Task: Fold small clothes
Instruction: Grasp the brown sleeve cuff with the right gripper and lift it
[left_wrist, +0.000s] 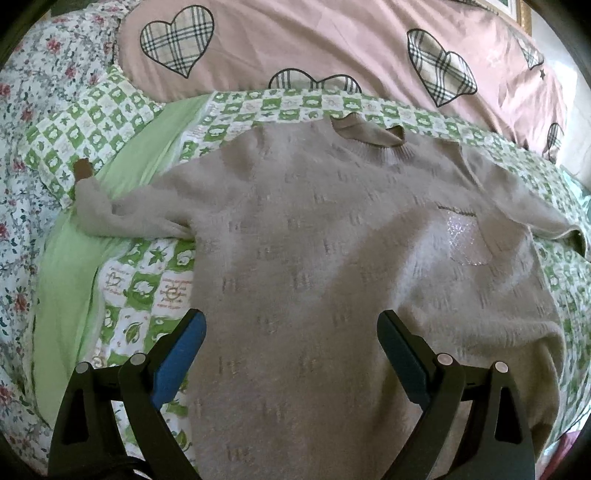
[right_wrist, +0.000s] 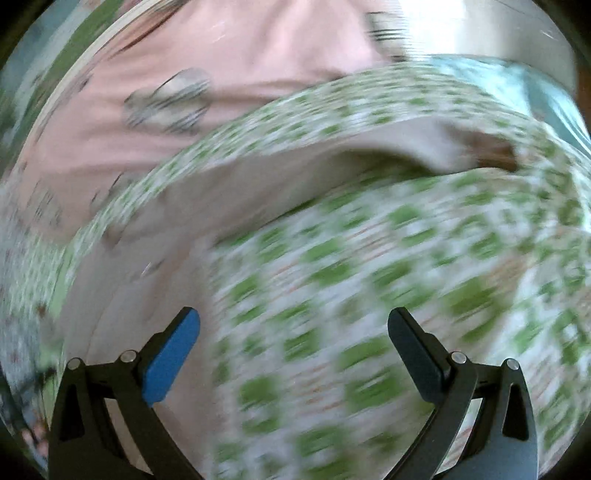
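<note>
A small beige knitted sweater (left_wrist: 314, 251) lies spread flat, front up, on a green-and-white checked quilt (left_wrist: 147, 280). Its collar (left_wrist: 373, 136) points away from me, and a shiny pocket (left_wrist: 465, 240) sits on its right chest. One sleeve (left_wrist: 122, 214) stretches left and the other sleeve (left_wrist: 532, 210) stretches right. My left gripper (left_wrist: 291, 332) is open above the lower body of the sweater, holding nothing. My right gripper (right_wrist: 293, 328) is open over the checked quilt (right_wrist: 388, 295), empty. The right wrist view is blurred; the sweater's sleeve (right_wrist: 332, 162) runs across it beyond the fingers.
A pink duvet with plaid hearts (left_wrist: 314, 48) lies behind the sweater. A floral sheet (left_wrist: 22, 155) covers the left side, beside a plain green strip (left_wrist: 74, 258) of the quilt. The pink duvet (right_wrist: 184, 85) also fills the upper left of the right wrist view.
</note>
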